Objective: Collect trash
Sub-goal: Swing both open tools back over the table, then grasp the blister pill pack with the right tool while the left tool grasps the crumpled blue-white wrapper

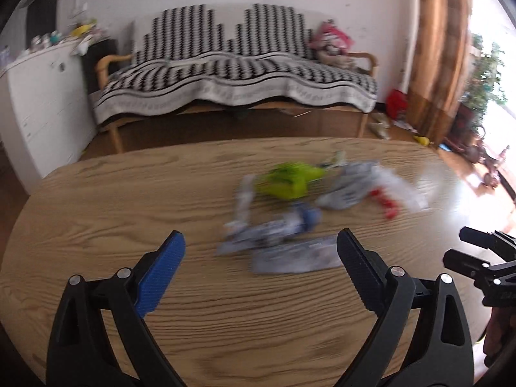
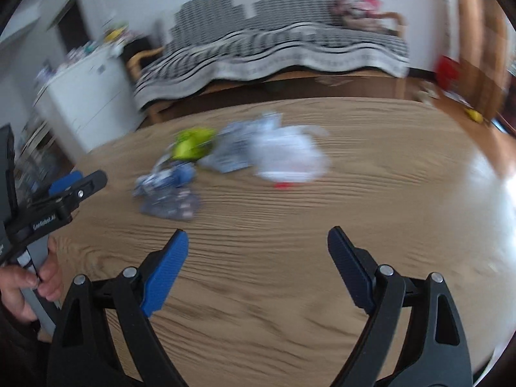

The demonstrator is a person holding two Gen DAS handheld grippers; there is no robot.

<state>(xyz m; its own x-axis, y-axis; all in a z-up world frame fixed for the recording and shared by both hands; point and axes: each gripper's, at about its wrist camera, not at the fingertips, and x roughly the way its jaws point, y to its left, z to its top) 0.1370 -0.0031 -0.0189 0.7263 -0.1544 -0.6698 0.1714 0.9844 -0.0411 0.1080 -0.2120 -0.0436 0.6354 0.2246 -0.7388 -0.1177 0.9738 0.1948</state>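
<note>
Trash (image 1: 300, 213) is lying clustered mid-desk (image 1: 129, 193); left gripper (image 1: 261, 251) and right gripper (image 2: 258, 248) are hovering short of it, fingers released and empty, probably readying for a first pick.

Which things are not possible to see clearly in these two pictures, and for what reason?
- Trash pile on the table: motion blur in both views; print unreadable, number of pieces unsure.
- White bag: blurred; contents unknown, only a red bit shows beneath.
- Right gripper, left wrist view: cut off by the right edge.
- Left gripper, right wrist view: partly cut off by the left edge.
- Cabinet-top items: too small.
</note>
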